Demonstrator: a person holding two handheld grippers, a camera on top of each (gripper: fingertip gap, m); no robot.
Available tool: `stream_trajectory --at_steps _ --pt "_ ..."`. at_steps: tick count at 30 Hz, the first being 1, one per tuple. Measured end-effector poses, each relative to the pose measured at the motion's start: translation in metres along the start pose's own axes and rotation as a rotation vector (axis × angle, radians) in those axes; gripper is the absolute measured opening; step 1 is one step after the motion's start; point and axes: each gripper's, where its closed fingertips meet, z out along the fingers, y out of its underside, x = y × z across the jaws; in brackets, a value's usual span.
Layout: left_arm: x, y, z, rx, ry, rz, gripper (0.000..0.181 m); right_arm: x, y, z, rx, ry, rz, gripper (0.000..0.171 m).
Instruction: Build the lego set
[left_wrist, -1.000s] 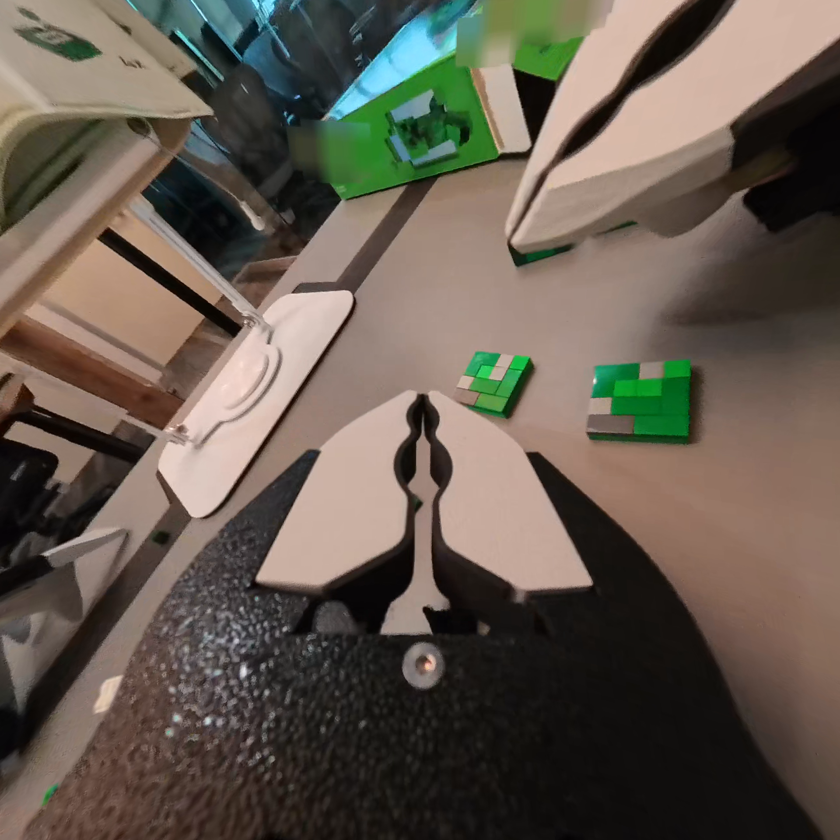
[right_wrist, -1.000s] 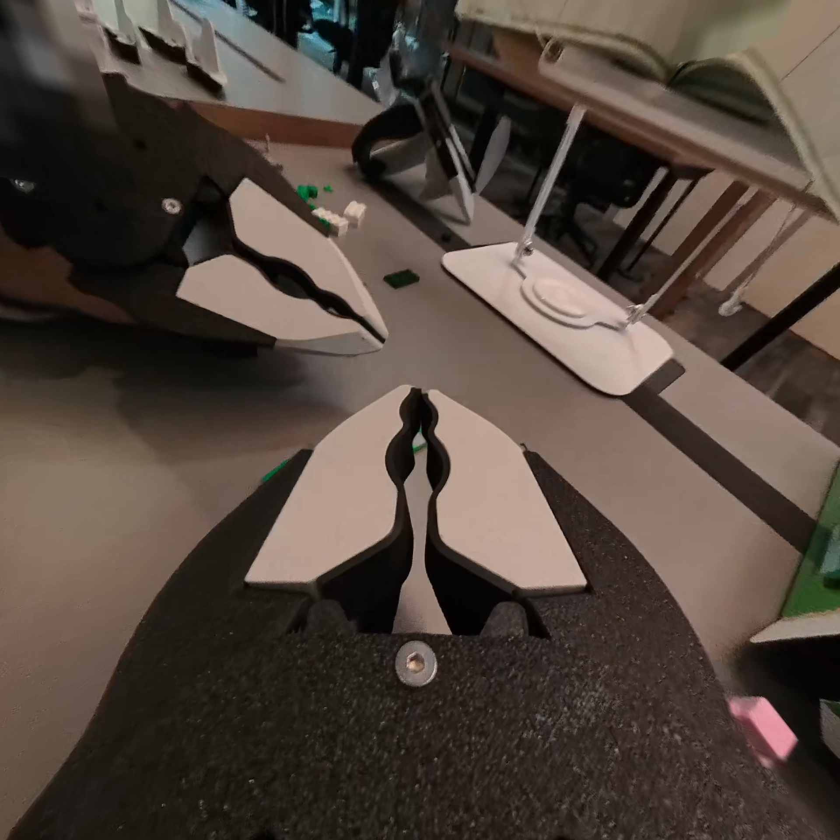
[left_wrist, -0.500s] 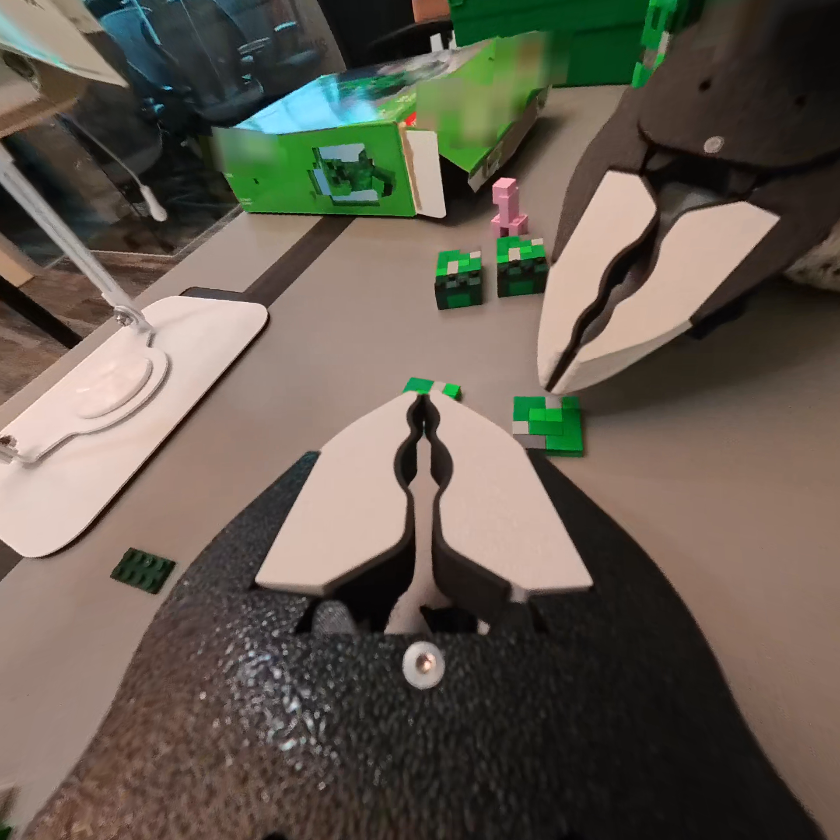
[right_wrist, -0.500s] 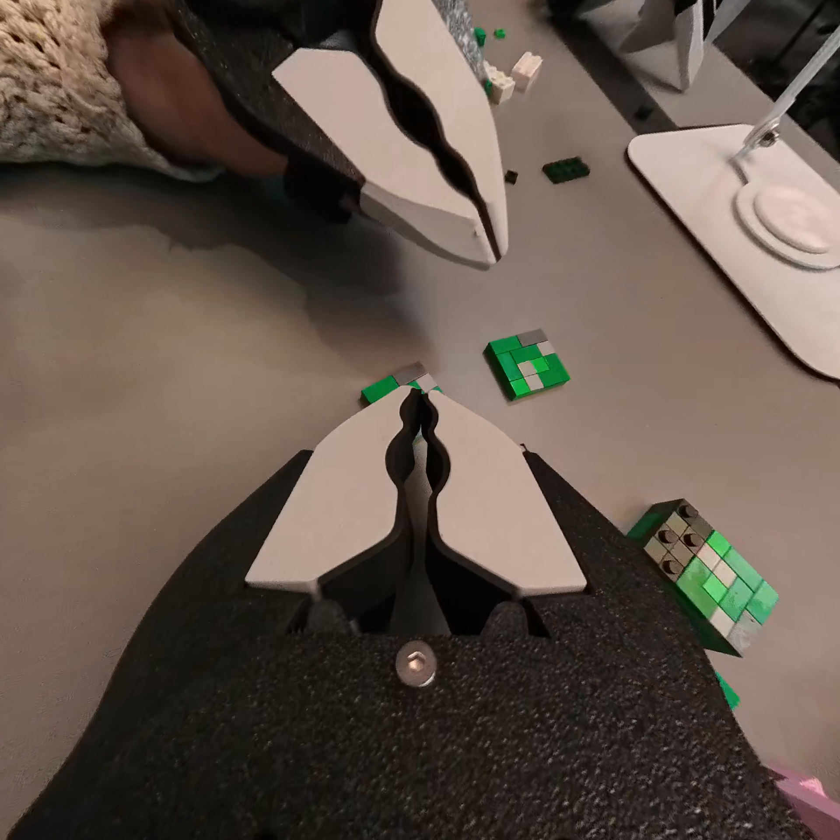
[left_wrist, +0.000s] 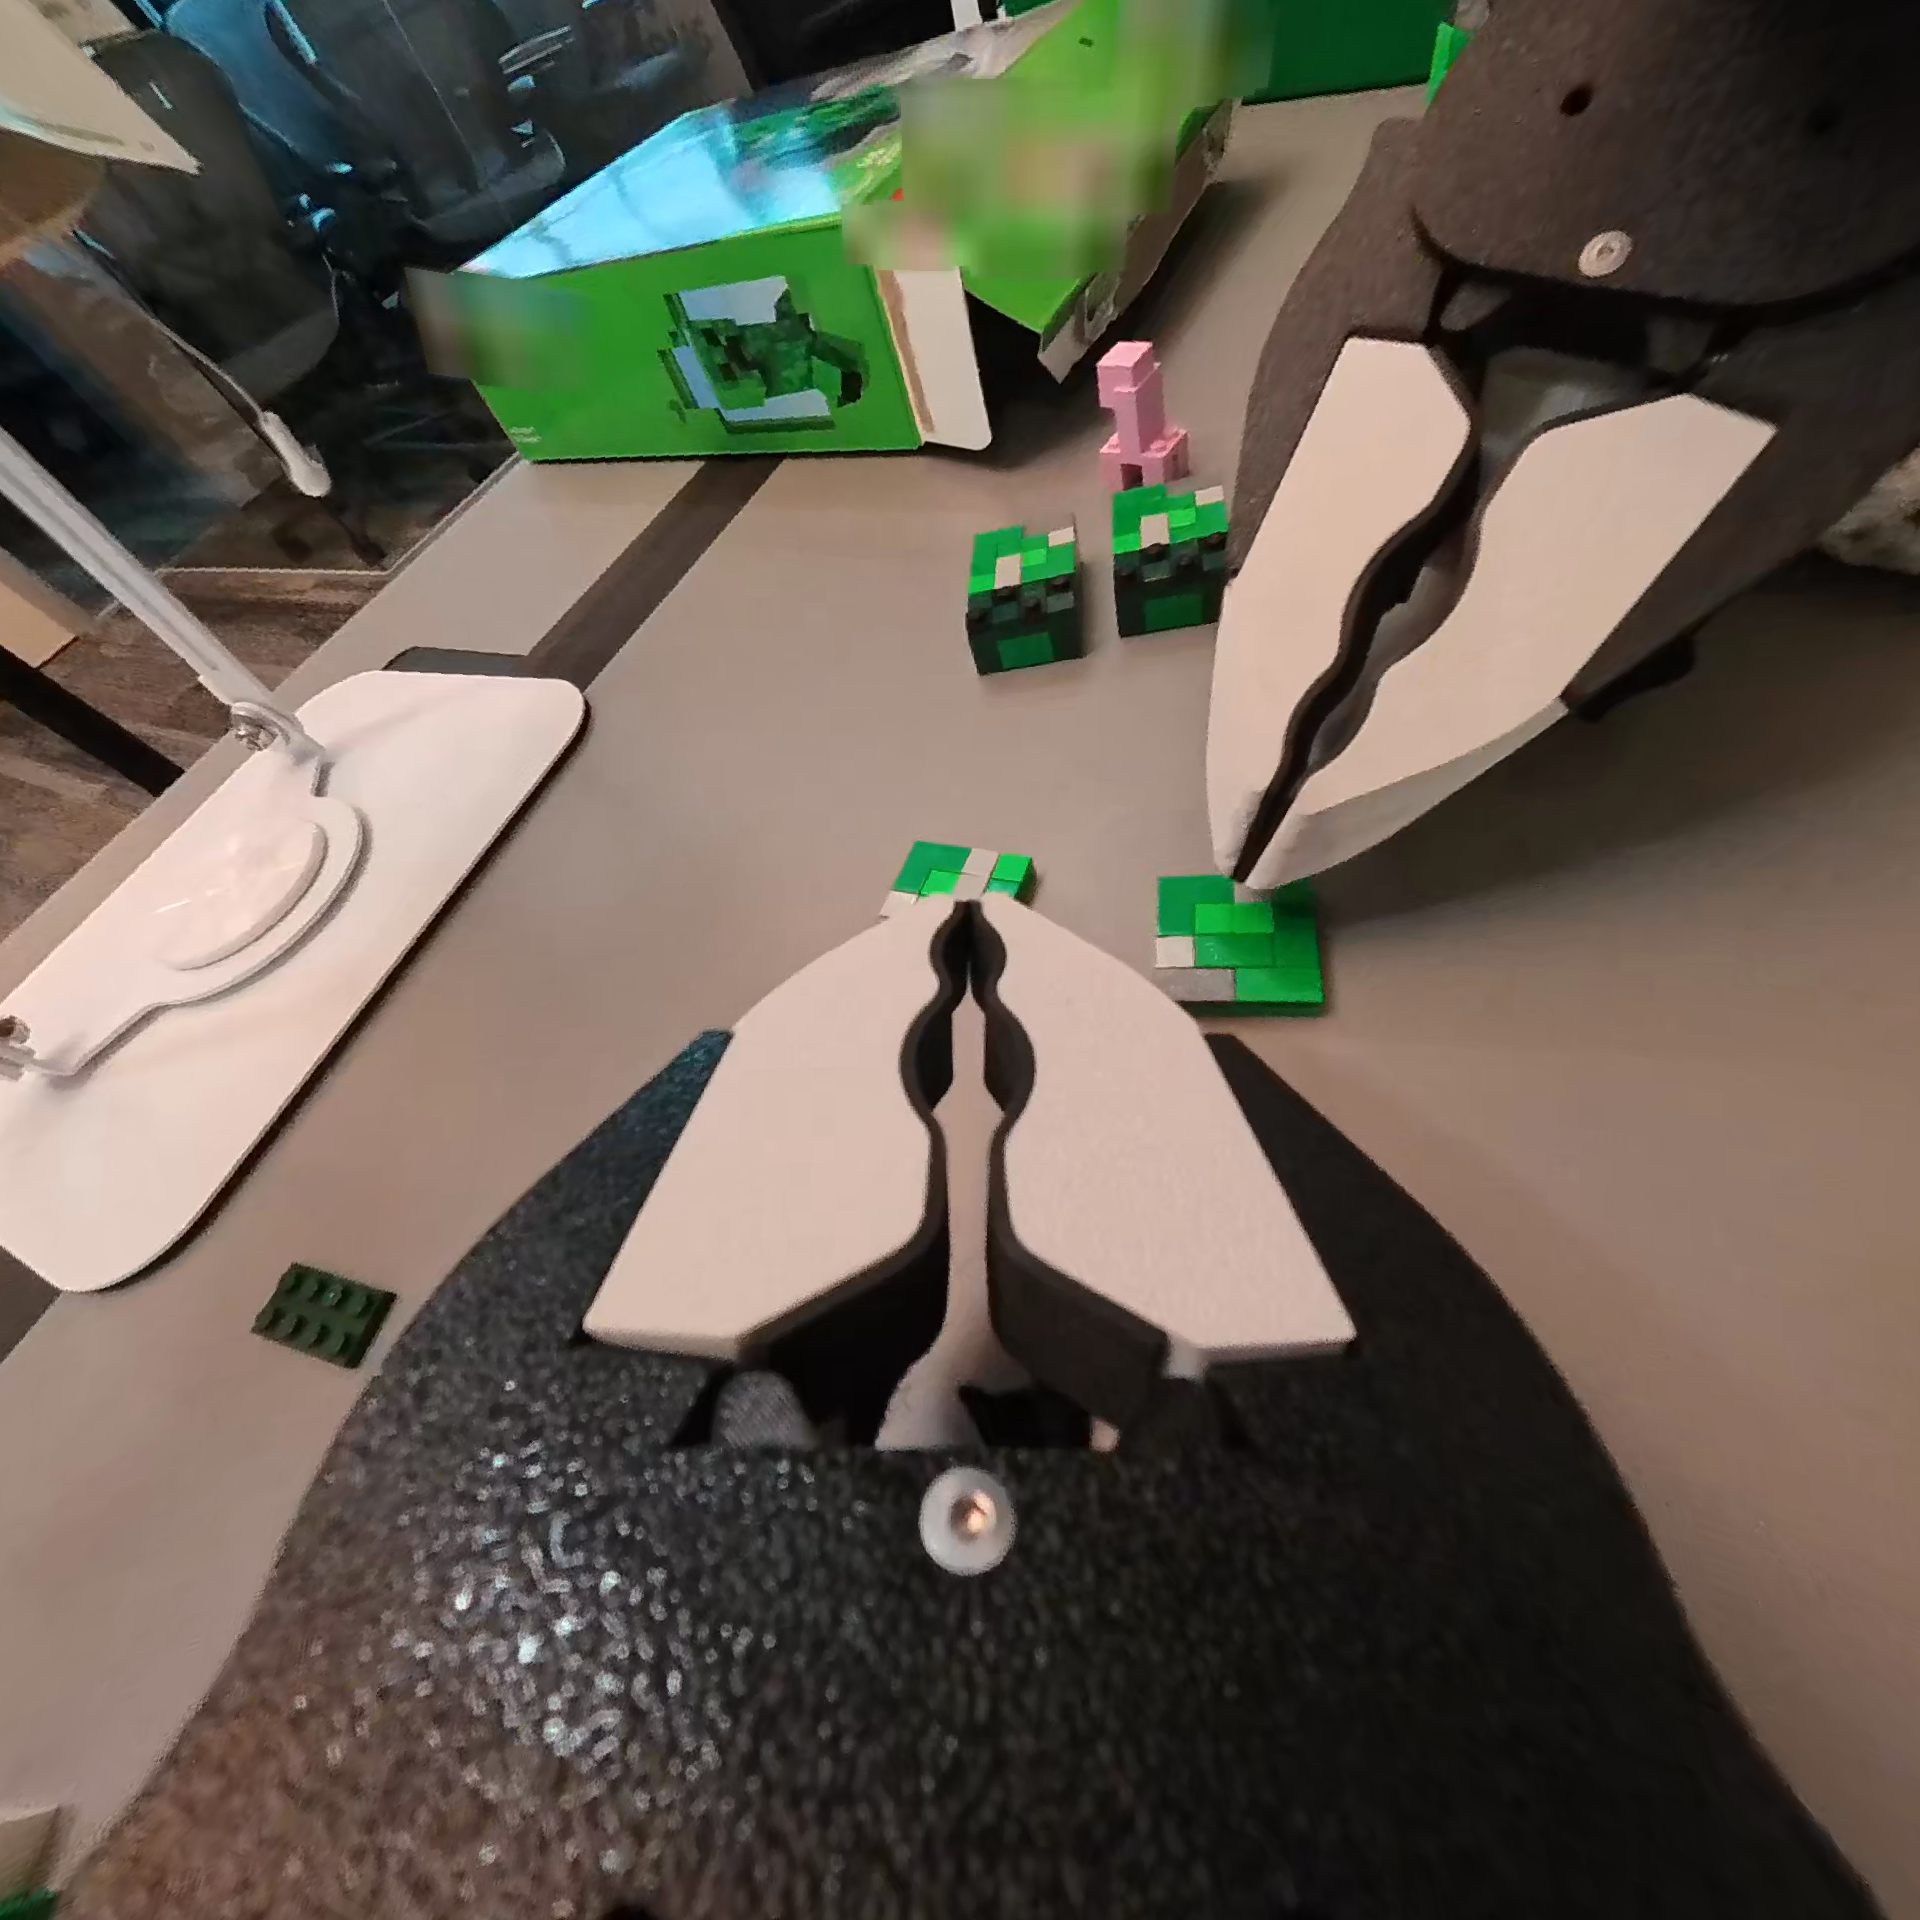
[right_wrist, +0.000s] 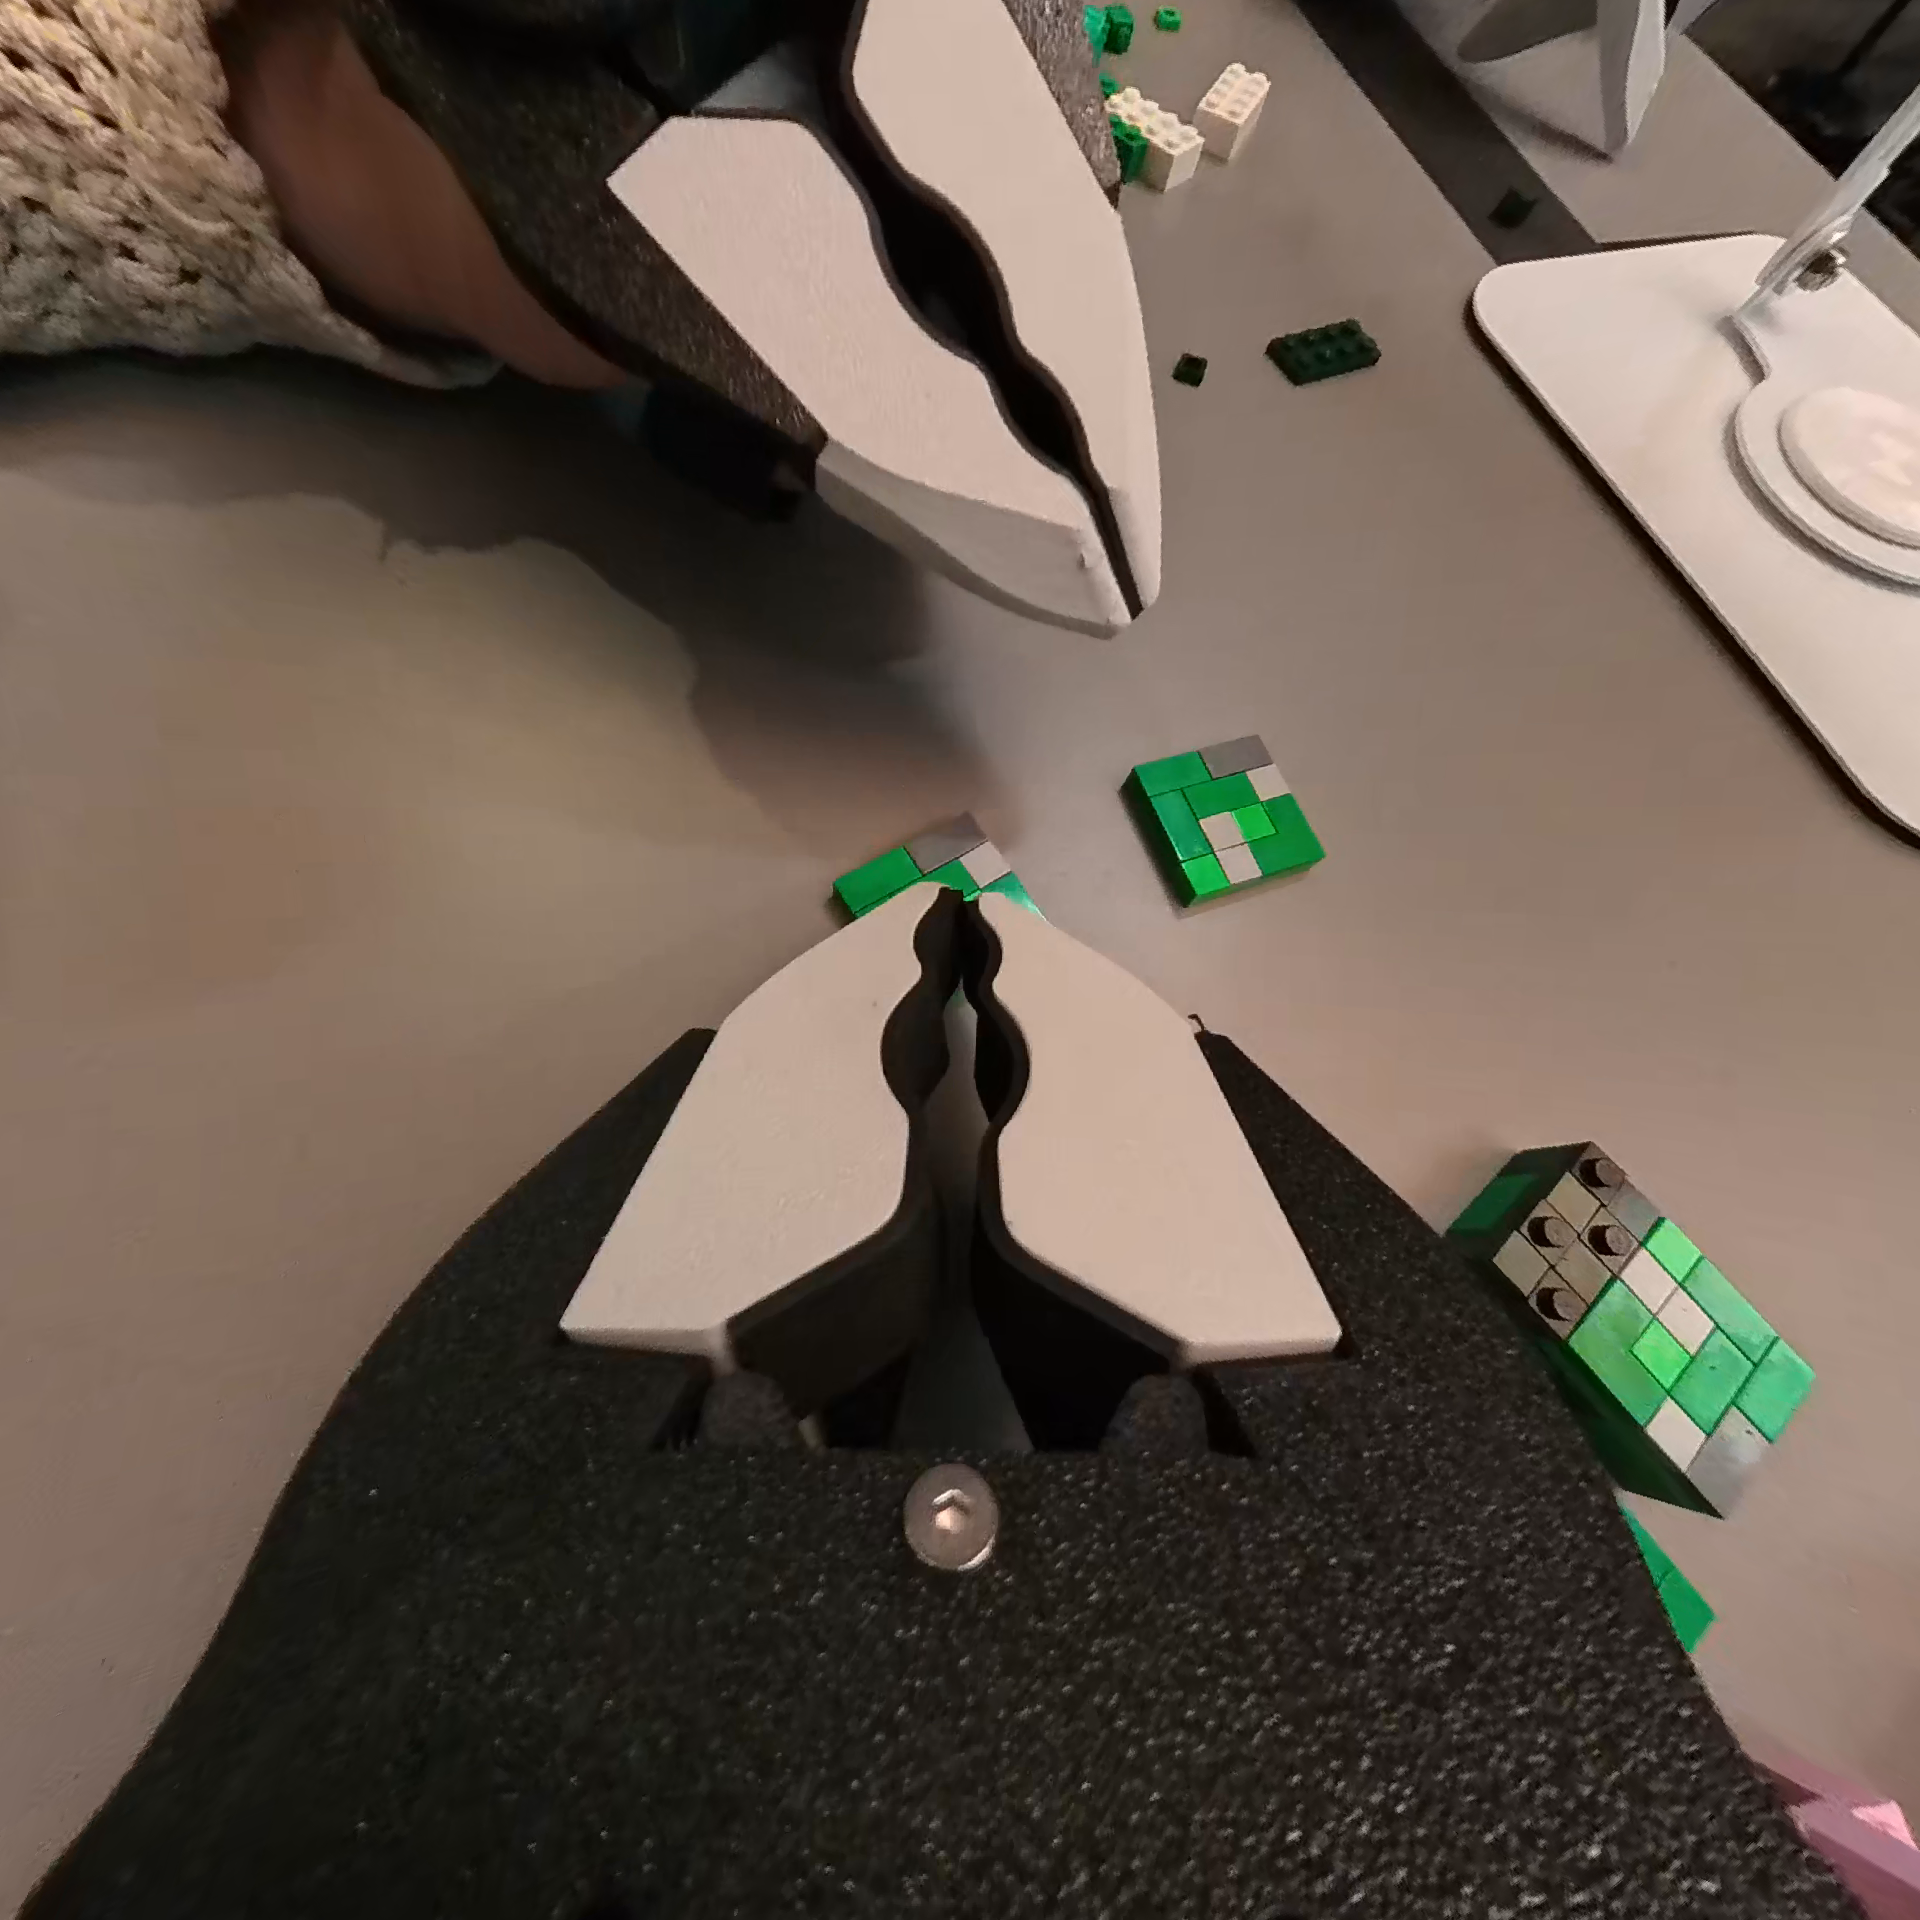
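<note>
Two flat green-and-grey tiled lego plates lie on the grey table. My left gripper is shut and empty, its tips just short of one plate, which also shows in the right wrist view. My right gripper is shut and empty, its tips over the other plate. In the left wrist view the right gripper touches that plate's far corner. The left gripper hovers above the table in the right wrist view.
Two green built cubes and a pink figure stand behind the plates, before a green box. A white stand base lies left, a dark green plate near it. White bricks lie far off. My right fingertips sit around 6 cm from my left ones.
Both grippers have swung round and come down toward the two tiled plates. The right gripper's tips have dropped onto the right-hand plate. Both stay shut.
</note>
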Motion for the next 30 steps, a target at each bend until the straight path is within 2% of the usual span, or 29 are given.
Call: stream_trajectory --at_steps 5,10,13,15,17,20,24,26,28,30 --pt "-0.004 0.001 0.0 -0.001 -0.015 -0.015 0.0 -0.001 0.003 0.002 -0.024 -0.013 -0.001 0.0" --pt "-0.003 0.009 0.003 -0.055 -0.058 0.097 0.0 0.004 -0.001 0.0 0.004 0.033 -0.002 0.0" --pt "-0.004 0.004 0.002 -0.021 -0.057 0.083 0.0 0.006 0.001 0.002 -0.013 0.017 0.036 0.0" --pt "-0.006 0.0 -0.001 0.013 -0.057 0.053 0.0 0.011 -0.007 -0.001 0.038 0.026 0.074 0.0" --pt "-0.011 -0.005 -0.005 0.055 -0.076 0.038 0.0 0.029 -0.025 -0.009 0.142 0.081 0.139 0.0" --pt "-0.017 -0.007 -0.008 0.083 -0.121 0.041 0.0 0.078 -0.073 -0.039 0.383 0.263 0.148 0.0" --pt "-0.017 -0.006 -0.006 0.069 -0.151 0.068 0.0 0.157 -0.136 -0.099 0.683 0.559 0.15 0.016" --pt "-0.018 -0.007 -0.006 0.069 -0.159 0.078 0.0 0.193 -0.155 -0.125 0.85 0.652 0.263 0.027" --pt "-0.019 -0.008 -0.007 0.081 -0.175 0.085 0.0 0.22 -0.167 -0.14 1.026 0.657 0.404 0.033" --pt "-0.021 -0.009 -0.009 0.096 -0.195 0.091 0.0 0.244 -0.17 -0.145 1.163 0.656 0.555 0.047"
